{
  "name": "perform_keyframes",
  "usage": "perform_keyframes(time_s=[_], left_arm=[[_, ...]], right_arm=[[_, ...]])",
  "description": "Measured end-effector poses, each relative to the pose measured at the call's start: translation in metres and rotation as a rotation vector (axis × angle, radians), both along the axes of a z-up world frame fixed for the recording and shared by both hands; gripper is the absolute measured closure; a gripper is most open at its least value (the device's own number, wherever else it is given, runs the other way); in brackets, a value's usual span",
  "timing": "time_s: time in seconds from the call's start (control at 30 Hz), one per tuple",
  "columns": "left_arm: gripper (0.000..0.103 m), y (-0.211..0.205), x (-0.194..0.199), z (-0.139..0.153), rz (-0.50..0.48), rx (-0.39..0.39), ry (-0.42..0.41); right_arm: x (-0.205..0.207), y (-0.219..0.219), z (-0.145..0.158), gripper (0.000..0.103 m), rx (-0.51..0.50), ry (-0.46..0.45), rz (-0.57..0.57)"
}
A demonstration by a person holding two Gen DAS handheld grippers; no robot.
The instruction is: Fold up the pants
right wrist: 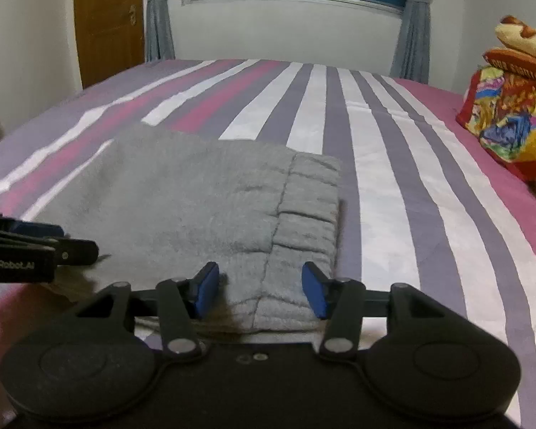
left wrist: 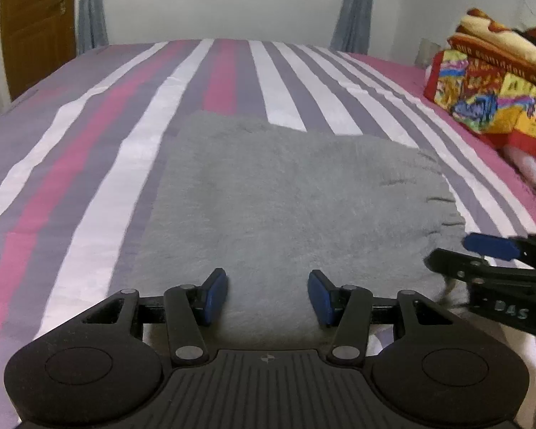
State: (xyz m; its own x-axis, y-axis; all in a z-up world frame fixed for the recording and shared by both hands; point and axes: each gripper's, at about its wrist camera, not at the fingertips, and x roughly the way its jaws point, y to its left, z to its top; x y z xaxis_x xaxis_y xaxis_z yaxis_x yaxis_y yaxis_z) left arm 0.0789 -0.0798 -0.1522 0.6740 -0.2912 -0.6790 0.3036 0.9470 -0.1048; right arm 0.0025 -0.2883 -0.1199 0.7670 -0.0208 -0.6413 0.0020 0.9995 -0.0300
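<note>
The grey pants (left wrist: 286, 193) are laid folded on the striped bed (left wrist: 89, 150). The left tool (left wrist: 268, 295) and right tool (right wrist: 260, 289) are held part open above them, nothing gripped.

The pants (right wrist: 196, 200) are plain heather grey, lying on a bed sheet (left wrist: 89, 143) striped in white, muted purple and pink. The tongs, left (left wrist: 268, 296) and right (right wrist: 260, 287), are black with blue pads (right wrist: 205, 287). A folded blanket (left wrist: 489, 82) shows red, yellow and blue prints; the curtains (right wrist: 157, 18) are grey and the door (right wrist: 107, 18) brown.
</note>
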Motion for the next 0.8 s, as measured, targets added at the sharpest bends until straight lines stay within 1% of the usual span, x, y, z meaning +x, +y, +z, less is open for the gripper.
perform_keyframes(time_s=[0.03, 0.07, 0.1, 0.13, 0.23, 0.3, 0.4, 0.47, 0.53, 0.6, 0.67, 0.7, 0.73, 0.8], left_arm=[[0.052, 0.005, -0.001, 0.003, 0.011, -0.01, -0.003], [0.052, 0.01, -0.002, 0.005, 0.022, -0.017, -0.009], [0.052, 0.015, -0.003, 0.008, 0.032, -0.026, -0.017], [0.052, 0.021, -0.004, 0.011, 0.044, -0.03, -0.023], [0.052, 0.039, 0.0, 0.015, 0.079, -0.047, -0.018], [0.051, 0.051, 0.006, 0.012, 0.104, -0.058, 0.001], [0.051, 0.065, 0.016, 0.001, 0.133, -0.09, 0.058], [0.051, 0.072, 0.023, -0.009, 0.131, -0.13, 0.11], [0.044, 0.075, 0.031, -0.018, 0.128, -0.161, 0.145], [0.044, 0.08, 0.042, -0.03, 0.125, -0.224, 0.195], [0.044, 0.088, 0.054, -0.041, 0.126, -0.307, 0.248], [0.044, 0.092, 0.06, -0.047, 0.118, -0.346, 0.275], [0.044, 0.095, 0.066, -0.052, 0.109, -0.373, 0.294], [0.044, 0.099, 0.076, -0.059, 0.088, -0.415, 0.322]], right_arm=[[-0.004, -0.002, 0.002, 0.048, 0.018, -0.006, -0.006], [-0.006, -0.005, 0.005, 0.043, 0.034, -0.01, -0.013], [-0.009, -0.008, 0.009, 0.035, 0.045, -0.015, -0.023], [-0.011, -0.011, 0.011, 0.032, 0.052, -0.017, -0.032], [-0.015, -0.026, 0.012, 0.031, 0.106, 0.0, -0.055], [-0.015, -0.036, 0.01, 0.026, 0.15, 0.025, -0.075], [-0.011, -0.054, 0.004, 0.021, 0.258, 0.06, -0.092], [-0.005, -0.07, -0.004, 0.019, 0.341, 0.093, -0.114], [0.001, -0.082, -0.014, 0.016, 0.43, 0.125, -0.119], [0.01, -0.098, -0.029, 0.017, 0.58, 0.167, -0.107], [0.017, -0.112, -0.046, 0.018, 0.734, 0.221, -0.104], [0.019, -0.118, -0.052, 0.018, 0.793, 0.224, -0.099], [0.02, -0.123, -0.057, 0.018, 0.829, 0.22, -0.088], [0.023, -0.126, -0.063, 0.018, 0.863, 0.216, -0.052]])
